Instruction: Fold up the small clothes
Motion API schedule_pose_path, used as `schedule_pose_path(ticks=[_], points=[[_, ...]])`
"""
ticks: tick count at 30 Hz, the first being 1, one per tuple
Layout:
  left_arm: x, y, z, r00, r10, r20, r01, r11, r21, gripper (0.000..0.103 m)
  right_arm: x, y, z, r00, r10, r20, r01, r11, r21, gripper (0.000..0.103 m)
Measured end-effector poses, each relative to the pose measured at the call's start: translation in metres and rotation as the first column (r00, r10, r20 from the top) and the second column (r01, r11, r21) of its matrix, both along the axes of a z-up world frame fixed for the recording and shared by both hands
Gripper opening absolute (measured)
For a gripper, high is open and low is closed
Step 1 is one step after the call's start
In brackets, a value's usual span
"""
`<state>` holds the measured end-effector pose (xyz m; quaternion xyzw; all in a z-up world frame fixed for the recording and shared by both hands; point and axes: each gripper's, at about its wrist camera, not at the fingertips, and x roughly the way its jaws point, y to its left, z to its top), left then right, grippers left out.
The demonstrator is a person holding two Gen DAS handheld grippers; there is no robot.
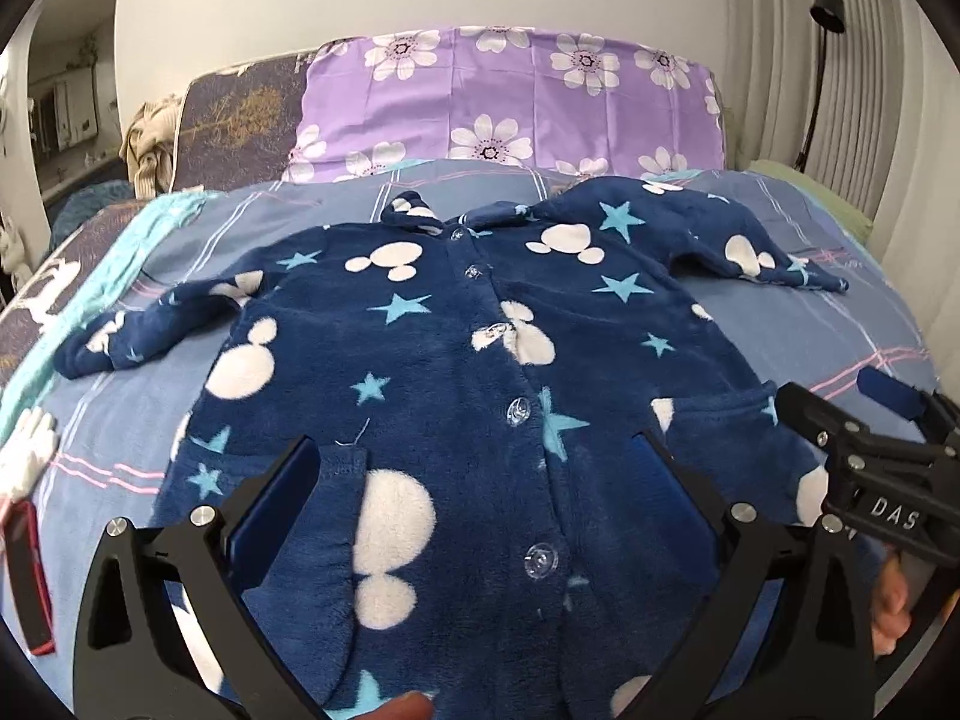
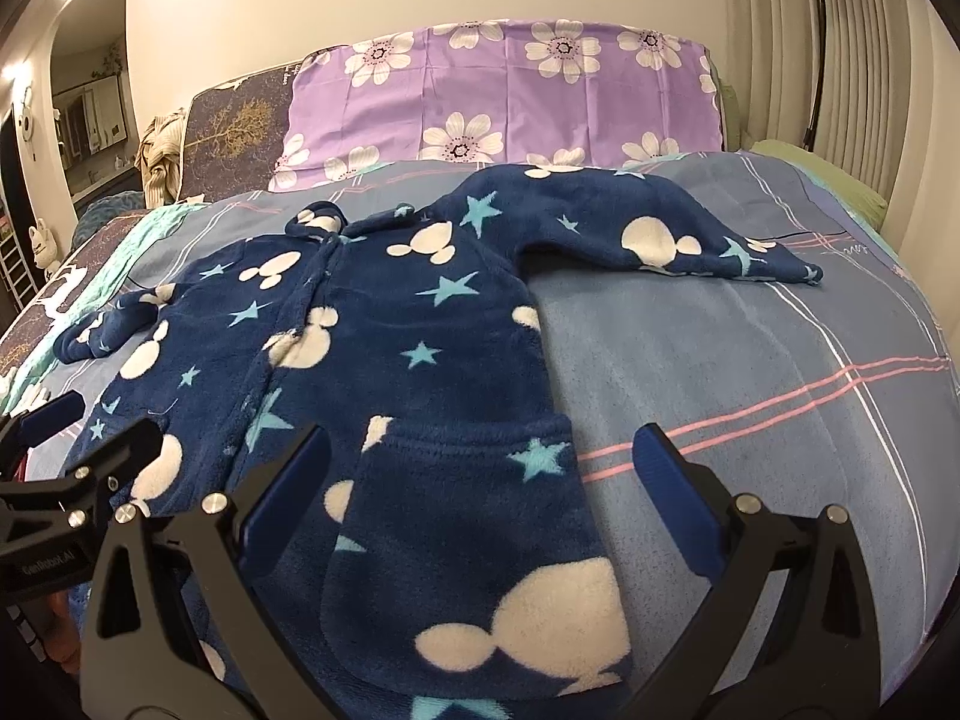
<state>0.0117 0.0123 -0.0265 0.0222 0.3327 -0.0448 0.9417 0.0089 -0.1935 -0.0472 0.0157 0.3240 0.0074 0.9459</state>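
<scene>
Both your grippers, left (image 1: pixel 480 480) and right (image 2: pixel 483 468), hover with jaws spread apart over the hem. Fleece jacket (image 1: pixel 480 324) lies flat, buttoned, sleeves out, on the plaid bedsheet (image 2: pixel 750 360); contact with the fabric looks unlikely.

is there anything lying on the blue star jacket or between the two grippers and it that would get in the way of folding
Nothing visible does. The jacket lies flat and buttoned on the bed, both sleeves spread out, nothing on top. The left gripper and right gripper are open right over its lower part.
</scene>
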Motion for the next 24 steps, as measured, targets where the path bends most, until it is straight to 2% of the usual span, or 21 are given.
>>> schedule_pose_path(ticks=[6, 10, 24], points=[[-0.0013, -0.0028, 0.0002, 0.997, -0.071, -0.029, 0.07, 0.997, -0.015, 0.102, -0.0009, 0.0041, -0.0013, 1.0, 0.01, -0.005, -0.01, 1.0, -0.002, 0.101], [-0.0024, -0.0065, -0.0006, 0.998, -0.065, -0.015, 0.065, 0.997, 0.038, 0.102, -0.0019, 0.005, -0.0008, 1.0, 0.009, 0.0, -0.009, 1.0, -0.006, 0.101], [-0.0059, -0.0066, 0.001, 0.999, -0.054, 0.002, 0.054, 0.998, 0.033, 0.102, -0.0032, 0.0085, -0.0024, 1.0, 0.014, -0.003, -0.014, 1.0, -0.014, 0.101]])
